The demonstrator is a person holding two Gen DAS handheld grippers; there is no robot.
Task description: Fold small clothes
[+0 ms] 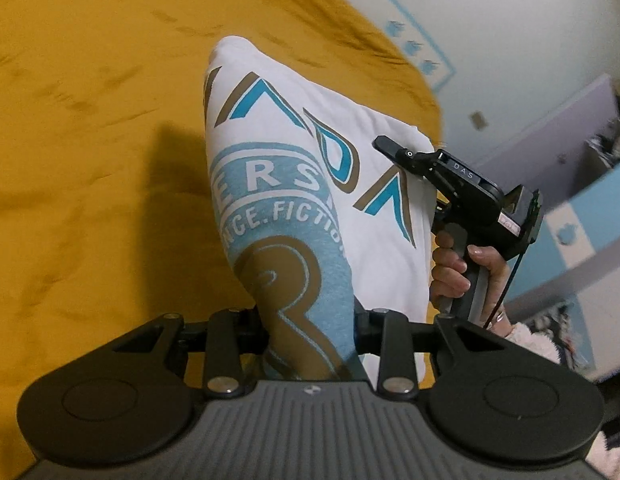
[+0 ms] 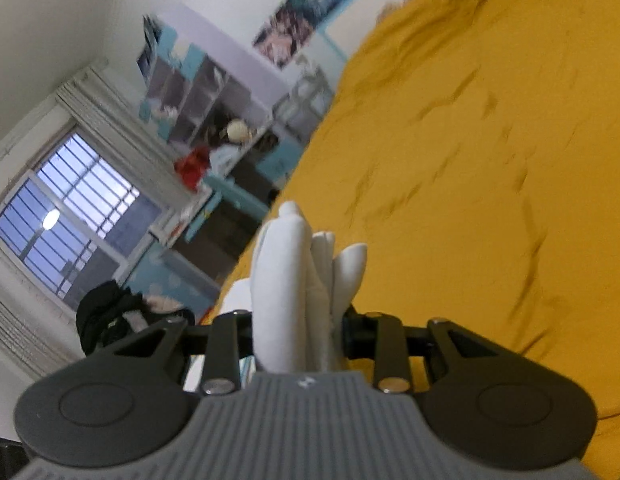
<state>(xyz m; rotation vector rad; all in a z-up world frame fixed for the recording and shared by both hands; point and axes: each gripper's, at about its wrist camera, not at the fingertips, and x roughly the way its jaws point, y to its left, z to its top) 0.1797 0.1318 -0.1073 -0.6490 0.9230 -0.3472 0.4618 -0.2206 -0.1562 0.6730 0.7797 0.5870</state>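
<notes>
As seen from the left wrist camera, the left gripper has its two black fingers closed on a bunched edge of the white cotton T-shirt with a blue and gold printed emblem, which stretches away from the jaws above the mustard-yellow bedspread. To the right, a person's hand holds the handle of the right gripper, whose tip meets the shirt's far edge; its grip cannot be judged from here. From the right wrist camera, the right gripper has its fingers pressed on thick white folds of the same shirt, which stand up between them over the bedspread. Beyond, blurred, are a barred window and cube shelving.
</notes>
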